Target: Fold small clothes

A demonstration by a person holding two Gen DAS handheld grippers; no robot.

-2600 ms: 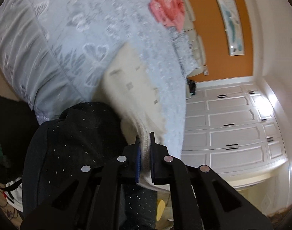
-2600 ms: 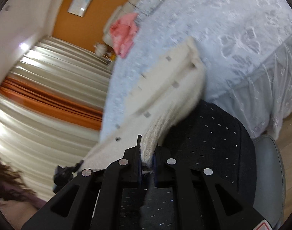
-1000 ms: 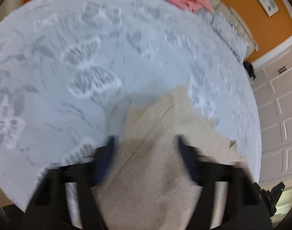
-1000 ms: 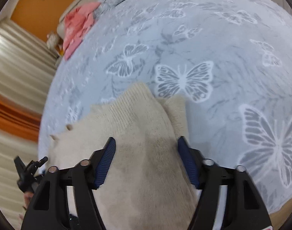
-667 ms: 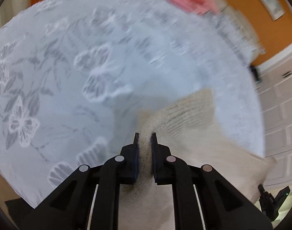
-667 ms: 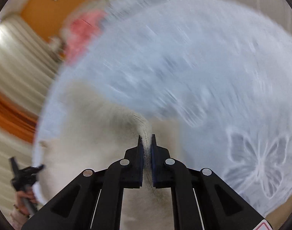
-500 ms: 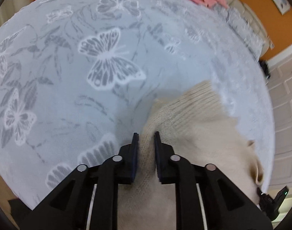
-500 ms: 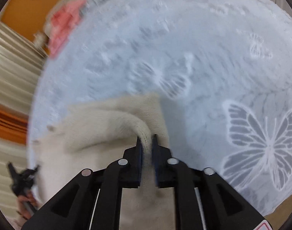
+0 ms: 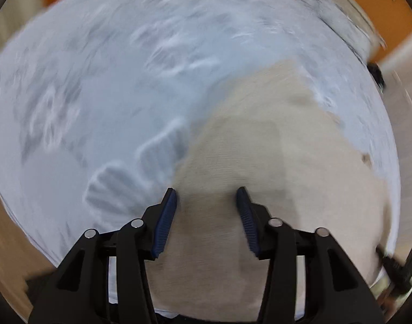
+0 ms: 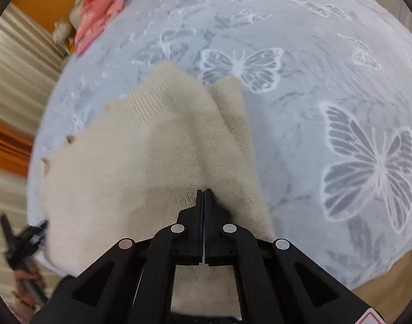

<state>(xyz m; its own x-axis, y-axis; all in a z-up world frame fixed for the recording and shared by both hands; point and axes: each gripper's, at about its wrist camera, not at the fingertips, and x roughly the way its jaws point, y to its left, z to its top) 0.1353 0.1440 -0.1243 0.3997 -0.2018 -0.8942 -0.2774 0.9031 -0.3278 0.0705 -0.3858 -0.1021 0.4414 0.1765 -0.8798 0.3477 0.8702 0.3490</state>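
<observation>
A cream knit sweater (image 9: pixel 260 148) lies spread on the pale blue butterfly bedspread (image 9: pixel 97 81). My left gripper (image 9: pixel 206 189) hovers over the sweater's left part. Its jaws are opening, and the cloth lies flat below them with nothing pinched. The picture is blurred by motion. In the right wrist view the sweater (image 10: pixel 151 148) shows its ribbed hem at the far end and a raised fold running up to my right gripper (image 10: pixel 204 190). That gripper is shut, its pads together, and no cloth shows between them.
A pink garment (image 10: pixel 100 8) lies at the far end of the bedspread (image 10: pixel 314 81). The bed's edge and wooden floor (image 10: pixel 381 297) are at the lower right. Striped curtains (image 10: pixel 16 81) hang on the left. A hand with the other gripper (image 10: pixel 19 243) is at the lower left.
The left jaws were pinching a sweater fold half a second ago and now stand apart. The right jaws, then pinched on a fold, are now fully together. Both grippers shifted over the sweater.
</observation>
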